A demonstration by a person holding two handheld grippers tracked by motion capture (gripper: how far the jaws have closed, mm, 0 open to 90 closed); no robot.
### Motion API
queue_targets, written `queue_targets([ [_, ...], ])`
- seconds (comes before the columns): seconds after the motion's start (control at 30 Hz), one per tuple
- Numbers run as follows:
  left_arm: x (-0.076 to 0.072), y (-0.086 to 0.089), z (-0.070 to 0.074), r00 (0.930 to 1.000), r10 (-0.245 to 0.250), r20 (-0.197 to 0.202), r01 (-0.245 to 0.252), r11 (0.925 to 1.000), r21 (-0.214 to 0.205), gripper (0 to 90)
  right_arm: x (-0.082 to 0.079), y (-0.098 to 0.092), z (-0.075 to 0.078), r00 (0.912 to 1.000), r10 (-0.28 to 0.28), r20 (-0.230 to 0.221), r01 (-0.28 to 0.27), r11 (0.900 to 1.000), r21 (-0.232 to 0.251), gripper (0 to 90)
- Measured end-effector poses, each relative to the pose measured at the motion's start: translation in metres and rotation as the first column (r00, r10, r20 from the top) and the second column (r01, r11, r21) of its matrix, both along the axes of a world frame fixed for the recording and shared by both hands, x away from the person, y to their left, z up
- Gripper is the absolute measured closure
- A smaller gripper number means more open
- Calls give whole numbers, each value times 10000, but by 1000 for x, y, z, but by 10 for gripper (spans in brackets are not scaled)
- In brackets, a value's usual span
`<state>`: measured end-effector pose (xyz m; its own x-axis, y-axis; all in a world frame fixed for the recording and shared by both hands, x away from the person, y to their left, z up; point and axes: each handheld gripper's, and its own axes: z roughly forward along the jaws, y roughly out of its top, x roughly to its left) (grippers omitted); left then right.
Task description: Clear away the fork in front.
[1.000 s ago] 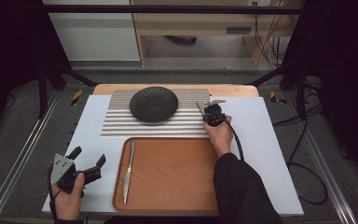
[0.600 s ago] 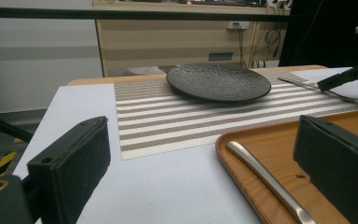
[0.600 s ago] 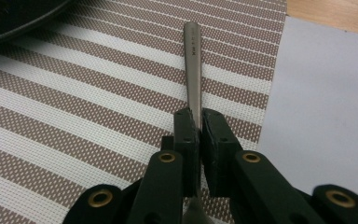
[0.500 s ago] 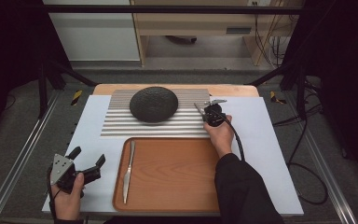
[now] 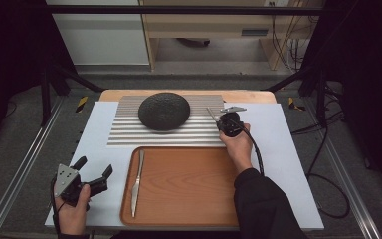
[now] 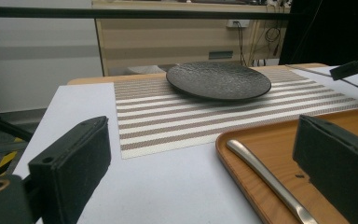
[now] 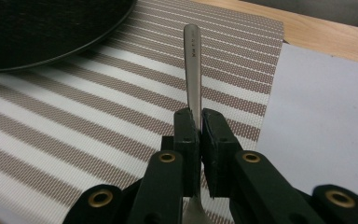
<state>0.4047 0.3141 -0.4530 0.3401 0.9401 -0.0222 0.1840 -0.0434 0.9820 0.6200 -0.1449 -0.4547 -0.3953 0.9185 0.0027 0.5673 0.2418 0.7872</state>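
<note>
Nothing has moved since a moment ago: our right gripper [image 7: 199,135] stays squeezed tight on the thin handle of a metal utensil [image 7: 193,70], holding it just over the striped mat [image 5: 129,134] beside the dark plate [image 5: 164,110], likely to set it there. Our left gripper [image 5: 90,174] waits with jaws wide apart and nothing in them, near the wooden tray [image 5: 189,184], which holds one knife [image 5: 137,181].

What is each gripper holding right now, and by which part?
The right gripper holds a piece of metal cutlery partway along its handle, over the striped placemat. The left gripper is open, holding nothing.
</note>
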Motion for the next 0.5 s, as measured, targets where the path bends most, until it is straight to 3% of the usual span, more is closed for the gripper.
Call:
queue_targets([
  [0.17,-1,-7,3,9994,-319,-126,318,9995,-86,62,-27,-5,7,9987,395,308,-399,9991,143,852],
  [0.3,-4,-25,11,9961,-824,-305,826,9966,59,61,-65,-10,15,9919,1013,764,-1045,9938,388,852],
  [0.33,-4,-30,13,9949,-967,-296,969,9953,58,61,-65,-10,15,9919,1013,764,-1045,9938,388,852],
  [0.4,-4,-45,21,9872,-1580,-222,1585,9871,231,62,-77,-10,15,9893,1156,886,-1205,9914,513,851],
  [0.5,-4,-64,28,9775,-2099,-200,2106,9766,430,62,-98,-6,12,9821,1482,1161,-1553,9863,553,852],
])
